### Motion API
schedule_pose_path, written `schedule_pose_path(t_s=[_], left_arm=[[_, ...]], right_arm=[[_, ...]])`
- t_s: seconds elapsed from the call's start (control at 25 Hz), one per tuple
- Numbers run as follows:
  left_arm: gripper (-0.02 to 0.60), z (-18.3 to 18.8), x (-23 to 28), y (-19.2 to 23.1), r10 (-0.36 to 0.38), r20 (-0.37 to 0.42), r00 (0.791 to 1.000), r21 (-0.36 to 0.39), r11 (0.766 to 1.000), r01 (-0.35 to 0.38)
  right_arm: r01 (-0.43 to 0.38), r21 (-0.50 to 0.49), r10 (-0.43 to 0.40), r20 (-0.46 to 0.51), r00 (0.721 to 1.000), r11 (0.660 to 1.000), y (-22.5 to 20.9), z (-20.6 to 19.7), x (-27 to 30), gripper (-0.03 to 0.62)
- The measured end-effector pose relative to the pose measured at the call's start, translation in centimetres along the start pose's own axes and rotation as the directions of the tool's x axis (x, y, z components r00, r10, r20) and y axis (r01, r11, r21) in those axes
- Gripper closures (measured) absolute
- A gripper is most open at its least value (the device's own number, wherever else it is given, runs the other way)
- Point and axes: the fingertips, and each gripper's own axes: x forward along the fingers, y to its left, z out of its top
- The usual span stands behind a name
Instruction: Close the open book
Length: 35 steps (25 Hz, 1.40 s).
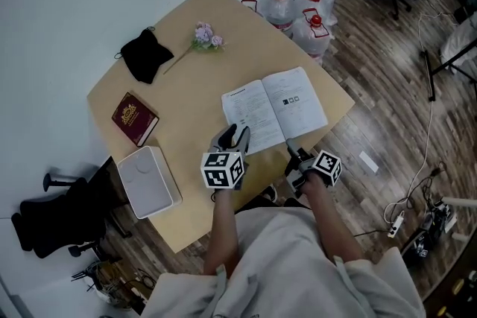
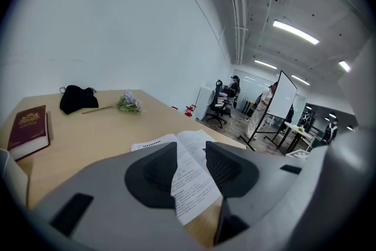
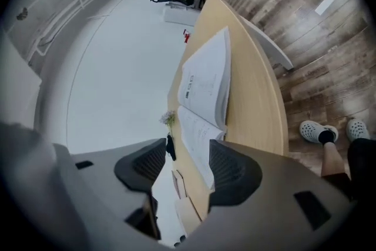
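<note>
**Both grippers at open book's near edge, nothing gripped**

Head view: book (image 1: 274, 109) lies open and flat, 3 o'clock side of table (image 1: 186, 220), spine running roughly 11 to 5.

Left gripper (image 1: 232, 136) sits at book's 7 o'clock corner. Its own view: jaws moderately apart, left page (image 2: 191, 185) showing between them, pads not pressing on it. Can't tell if a tip touches paper.

Right gripper (image 1: 293, 154) is at book's 5 o'clock, by the table edge. Its view is rolled, so the table stands near upright. Jaws wide, the book's (image 3: 205, 85) near edge in the gap, nothing clamped.

Likely reason: one tool per half, the right rolled sideways to get a jaw under the right half and fold it over, the left to steady the other page. Closing not started.

Well apart, not in the way: red book (image 1: 134, 118) at 9 o'clock, black pouch (image 1: 145, 53) at 11, flower (image 1: 205, 37) at 12, white box (image 1: 149, 181) at 7.
</note>
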Motion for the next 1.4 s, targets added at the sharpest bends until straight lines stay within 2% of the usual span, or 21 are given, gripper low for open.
schedule_pose_path(t_s=[0.08, 0.2, 0.52, 0.64, 1.08, 1.4], left_arm=[[0.42, -0.1, 0.7, 0.4, -0.006, -0.003, 1.0, -0.008, 1.0, 0.006], [0.42, -0.5, 1.3, 1.1, -0.009, -0.014, 1.0, -0.016, 1.0, 0.009], [0.42, -1.0, 1.7, 3.5, 0.011, -0.028, 1.0, -0.057, 0.998, -0.012], [0.42, -1.4, 1.7, 4.2, 0.014, -0.031, 0.999, -0.07, 0.997, -0.016], [0.42, -2.0, 1.8, 6.3, 0.035, -0.037, 0.999, -0.109, 0.993, -0.039], [0.42, -2.7, 1.5, 6.7, 0.042, -0.05, 0.998, -0.112, 0.993, -0.047]], right_arm=[[0.033, 0.012, -0.033, -0.009, 0.999, 0.999, -1.0, 0.0, 0.8, 0.331], [0.056, 0.027, -0.055, -0.01, 0.998, 0.998, -1.7, 0.0, 2.0, 0.321], [0.119, 0.022, -0.119, -0.019, 0.993, 0.993, -3.4, 0.1, 3.9, 0.315], [0.135, -0.01, -0.136, -0.038, 0.99, 0.991, -3.6, -0.5, 4.4, 0.327], [0.13, -0.023, -0.131, -0.059, 0.99, 0.991, -3.5, -1.4, 6.2, 0.35], [0.074, 0.004, -0.074, -0.051, 0.996, 0.997, -3.6, -1.9, 6.7, 0.4]])
